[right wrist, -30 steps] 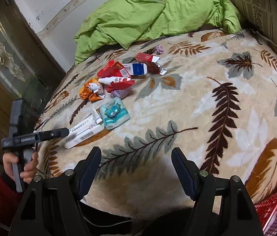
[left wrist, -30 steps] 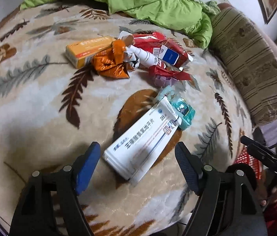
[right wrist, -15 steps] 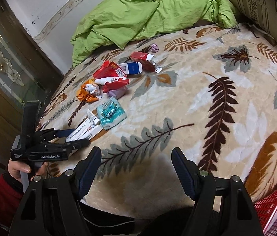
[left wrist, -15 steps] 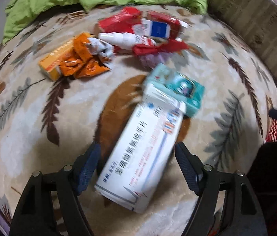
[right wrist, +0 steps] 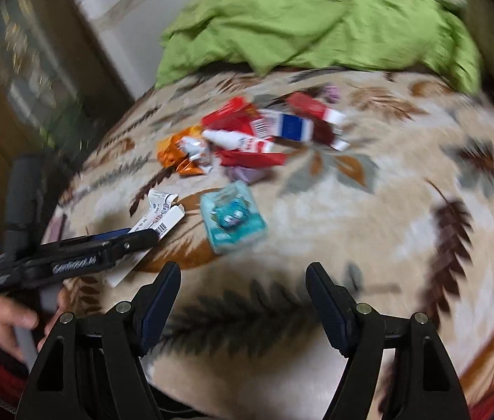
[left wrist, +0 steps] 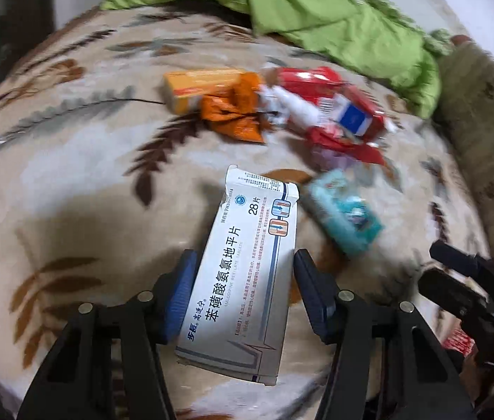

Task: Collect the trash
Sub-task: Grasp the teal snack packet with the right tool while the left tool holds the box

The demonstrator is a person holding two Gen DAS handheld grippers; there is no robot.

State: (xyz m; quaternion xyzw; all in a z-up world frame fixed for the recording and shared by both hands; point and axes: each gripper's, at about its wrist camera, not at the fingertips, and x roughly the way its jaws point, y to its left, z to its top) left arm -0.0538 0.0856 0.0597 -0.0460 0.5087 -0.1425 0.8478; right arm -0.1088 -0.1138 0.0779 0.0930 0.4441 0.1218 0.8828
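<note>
A white medicine box lies on the leaf-patterned bed cover between the blue pads of my left gripper; the pads touch or nearly touch its long sides. It also shows in the right wrist view, held by the left gripper. Beyond it lie a teal packet, an orange wrapper, a yellow box and red cigarette packs. My right gripper is open and empty above the cover, short of the teal packet.
A crumpled green quilt lies at the back of the bed, also seen in the right wrist view. A striped pillow is at the right. A wooden cabinet stands left of the bed.
My left gripper moved forward over the white box and its jaws narrowed onto the box's sides. My right gripper moved closer to the trash pile.
</note>
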